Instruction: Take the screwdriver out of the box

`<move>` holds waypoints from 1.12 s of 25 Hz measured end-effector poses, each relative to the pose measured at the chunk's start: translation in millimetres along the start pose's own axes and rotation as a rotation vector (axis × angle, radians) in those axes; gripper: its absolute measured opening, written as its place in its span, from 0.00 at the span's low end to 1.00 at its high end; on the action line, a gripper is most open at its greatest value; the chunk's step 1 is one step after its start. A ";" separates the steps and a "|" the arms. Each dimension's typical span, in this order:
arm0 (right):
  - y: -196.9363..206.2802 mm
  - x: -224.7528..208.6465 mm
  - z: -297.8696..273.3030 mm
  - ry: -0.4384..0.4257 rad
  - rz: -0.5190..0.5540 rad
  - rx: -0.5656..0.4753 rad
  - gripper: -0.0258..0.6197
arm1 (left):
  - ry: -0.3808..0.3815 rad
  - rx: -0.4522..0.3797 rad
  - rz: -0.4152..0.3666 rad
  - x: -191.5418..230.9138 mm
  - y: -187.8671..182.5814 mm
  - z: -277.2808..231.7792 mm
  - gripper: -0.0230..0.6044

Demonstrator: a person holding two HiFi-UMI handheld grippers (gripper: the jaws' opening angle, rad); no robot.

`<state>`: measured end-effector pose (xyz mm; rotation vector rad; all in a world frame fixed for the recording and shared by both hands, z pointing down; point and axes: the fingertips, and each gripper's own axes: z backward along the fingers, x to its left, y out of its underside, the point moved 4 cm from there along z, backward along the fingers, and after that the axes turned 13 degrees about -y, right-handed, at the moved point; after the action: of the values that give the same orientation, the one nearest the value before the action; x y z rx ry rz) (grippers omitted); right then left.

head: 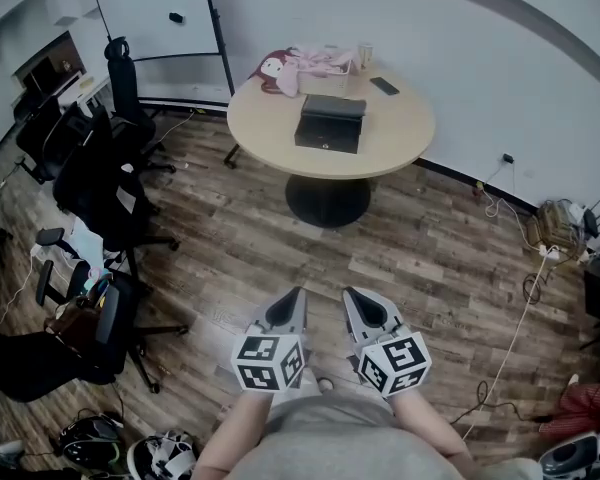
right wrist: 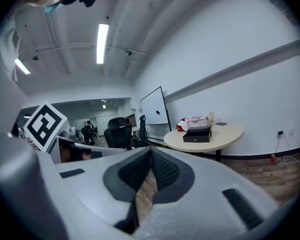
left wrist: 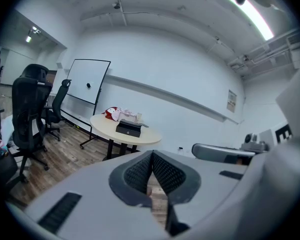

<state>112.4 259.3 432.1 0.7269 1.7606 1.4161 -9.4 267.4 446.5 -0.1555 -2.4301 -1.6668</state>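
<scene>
A closed black box [head: 329,123] sits on a round beige table [head: 400,133] across the room; no screwdriver shows. The same box appears small and far off in the left gripper view [left wrist: 128,129] and in the right gripper view [right wrist: 197,134]. My left gripper [head: 299,292] and right gripper [head: 347,292] are held side by side low in the head view, well short of the table, over the wooden floor. Both are shut with nothing between the pads, as the left gripper [left wrist: 152,154] and the right gripper [right wrist: 150,150] show in their own views.
A pink plush toy [head: 285,68], a cup [head: 365,56] and a phone [head: 384,86] also lie on the table. Black office chairs [head: 110,193] crowd the left side. A whiteboard [head: 160,13] stands at the back wall. Cables and a power strip [head: 540,253] lie on the floor at right.
</scene>
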 end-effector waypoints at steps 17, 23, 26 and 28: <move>-15.5 -64.5 -67.2 0.023 0.008 0.019 0.04 | 0.052 0.042 0.065 24.8 -24.0 -95.9 0.04; -34.4 -100.4 -118.8 0.039 0.018 0.020 0.04 | 0.084 0.052 0.074 44.5 -56.4 -151.6 0.04; -46.5 -116.8 -146.2 0.047 0.014 0.013 0.04 | 0.097 0.057 0.055 54.9 -75.3 -178.5 0.04; -53.2 -127.0 -164.3 0.055 0.010 0.006 0.04 | 0.107 0.064 0.049 63.0 -86.8 -195.7 0.04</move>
<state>48.2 54.9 423.5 0.7065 1.8066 1.4508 -68.7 52.3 449.3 -0.1128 -2.3777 -1.5339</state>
